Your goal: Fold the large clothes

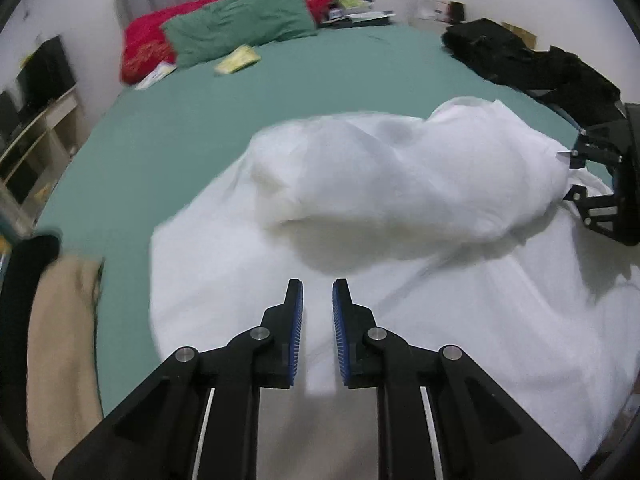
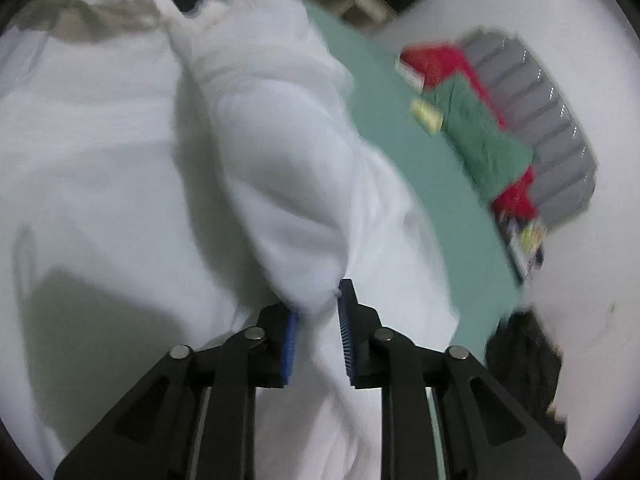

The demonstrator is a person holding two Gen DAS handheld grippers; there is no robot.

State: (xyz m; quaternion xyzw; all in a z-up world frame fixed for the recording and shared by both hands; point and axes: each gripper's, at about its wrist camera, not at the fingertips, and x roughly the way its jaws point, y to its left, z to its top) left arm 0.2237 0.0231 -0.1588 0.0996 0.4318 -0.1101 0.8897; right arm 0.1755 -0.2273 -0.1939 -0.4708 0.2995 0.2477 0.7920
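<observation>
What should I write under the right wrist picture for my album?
Right tool pinching a bunched fold of the white garment above the green bed.

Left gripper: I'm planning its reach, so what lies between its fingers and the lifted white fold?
In the left wrist view, only flat white garment cloth lies between the open left gripper and the lifted white fold.

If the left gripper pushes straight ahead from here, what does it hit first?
Most likely the white garment: the left gripper is open and empty, with flat white cloth just beyond its tips and a raised fold behind. Depth is unclear.
</observation>
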